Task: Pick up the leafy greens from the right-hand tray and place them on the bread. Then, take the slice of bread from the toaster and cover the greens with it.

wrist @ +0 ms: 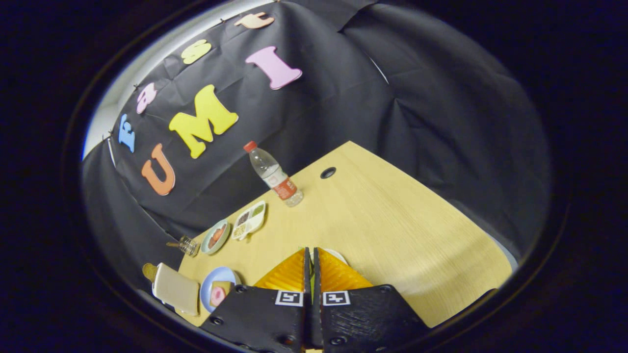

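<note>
My gripper (312, 255) is raised above the wooden table (392, 230), its two fingers pressed almost together. A thin green sliver, the leafy greens (312, 288), shows in the narrow slit between them; the rest of the greens is hidden. Just beyond the fingertips peeks the rim of a white tray (339, 254). To the left of the fingers lies a blue plate (208, 287) with a slice of bread (222, 285) and a pink piece on it. Left of that plate stands a cream toaster (175, 290), a brown slice (149, 270) sticking out of its far end.
Farther back on the left are a green plate with food (216, 237), a white divided dish of seeds (249, 220) and a small glass jar (187, 245). A water bottle (274, 175) stands near the table's back edge, beside a cable hole (327, 172).
</note>
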